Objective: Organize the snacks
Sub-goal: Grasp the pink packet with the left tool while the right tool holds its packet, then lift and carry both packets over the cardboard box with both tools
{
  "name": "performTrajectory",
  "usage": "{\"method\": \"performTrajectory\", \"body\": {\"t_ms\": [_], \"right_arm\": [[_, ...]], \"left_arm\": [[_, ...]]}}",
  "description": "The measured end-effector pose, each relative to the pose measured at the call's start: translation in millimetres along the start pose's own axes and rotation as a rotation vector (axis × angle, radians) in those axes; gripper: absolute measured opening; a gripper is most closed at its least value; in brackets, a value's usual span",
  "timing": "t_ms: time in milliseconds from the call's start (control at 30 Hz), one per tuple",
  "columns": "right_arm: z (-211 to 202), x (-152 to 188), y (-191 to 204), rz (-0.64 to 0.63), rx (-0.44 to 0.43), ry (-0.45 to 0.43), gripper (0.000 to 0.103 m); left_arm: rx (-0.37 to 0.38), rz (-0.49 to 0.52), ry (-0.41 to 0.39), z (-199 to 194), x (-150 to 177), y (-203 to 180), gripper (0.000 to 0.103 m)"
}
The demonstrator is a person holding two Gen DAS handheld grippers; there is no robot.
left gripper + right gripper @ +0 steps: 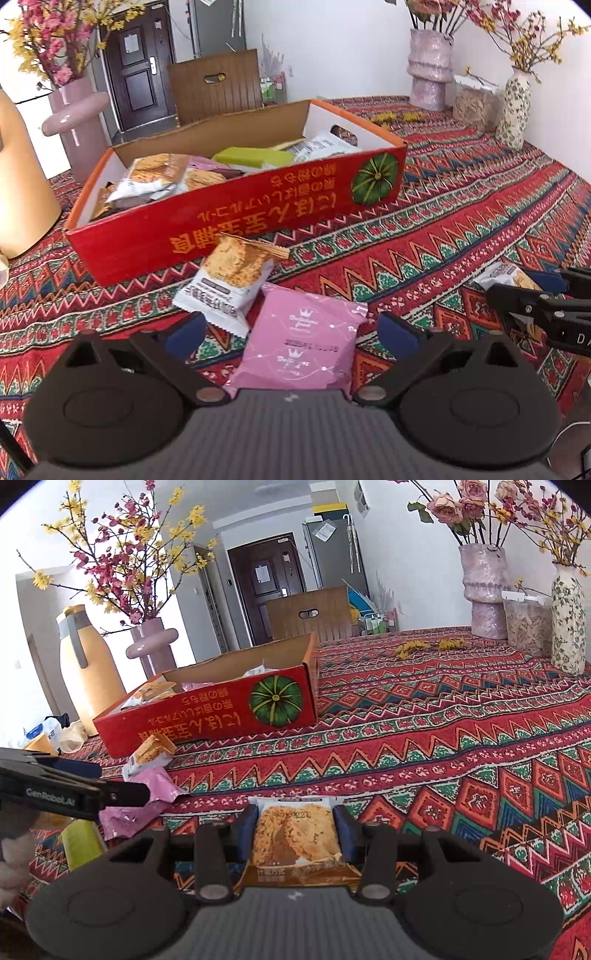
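Left wrist view: the left hand-held gripper (291,334) stands spread wide, released, its blue pads (186,332) clear on either side of a pink snack packet (303,339) that lies flat on the patterned bench (461,236) between them. Just ahead of the left pad, a cracker packet (231,275) leans against the near wall of the red box (236,218), which is ahead and partly filled with snack packets (173,173). Far to the right, the right hand-held gripper (532,291) reaches in with a packet at its tips.

Right wrist view: the right hand-held gripper (295,825) is clenched on a cracker snack packet (293,836), both pads pressing its sides. The red box (214,709) sits ahead and to the left. The left hand-held gripper (122,794) enters from the left over the pink snack packet (147,794); a green packet (79,843) lies below it.
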State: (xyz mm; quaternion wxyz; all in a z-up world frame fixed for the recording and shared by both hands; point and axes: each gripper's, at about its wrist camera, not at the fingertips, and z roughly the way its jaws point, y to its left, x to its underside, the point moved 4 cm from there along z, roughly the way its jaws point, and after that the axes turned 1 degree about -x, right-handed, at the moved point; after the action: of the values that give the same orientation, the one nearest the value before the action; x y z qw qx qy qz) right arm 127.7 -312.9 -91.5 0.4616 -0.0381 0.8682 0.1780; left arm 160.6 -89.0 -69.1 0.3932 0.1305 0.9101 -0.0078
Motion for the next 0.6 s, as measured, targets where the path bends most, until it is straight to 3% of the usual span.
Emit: {"method": "performTrajectory", "body": {"t_ms": [233, 400, 600], "right_arm": [[0.4, 0.3, -2.6, 0.006, -0.009, -0.007, 0.043], [0.4, -0.2, -3.5, 0.012, -0.007, -0.010, 0.043], [0.3, 0.0, -3.2, 0.010, -0.007, -0.010, 0.043]], "left_arm": [[0.044, 0.006, 0.049, 9.7, 3.1, -5.1, 0.083], [0.056, -0.005, 0.065, 13.6, 4.4, -4.5, 0.065], [0.061, -0.021, 0.052, 12.3, 4.8, -2.5, 0.063]]}}
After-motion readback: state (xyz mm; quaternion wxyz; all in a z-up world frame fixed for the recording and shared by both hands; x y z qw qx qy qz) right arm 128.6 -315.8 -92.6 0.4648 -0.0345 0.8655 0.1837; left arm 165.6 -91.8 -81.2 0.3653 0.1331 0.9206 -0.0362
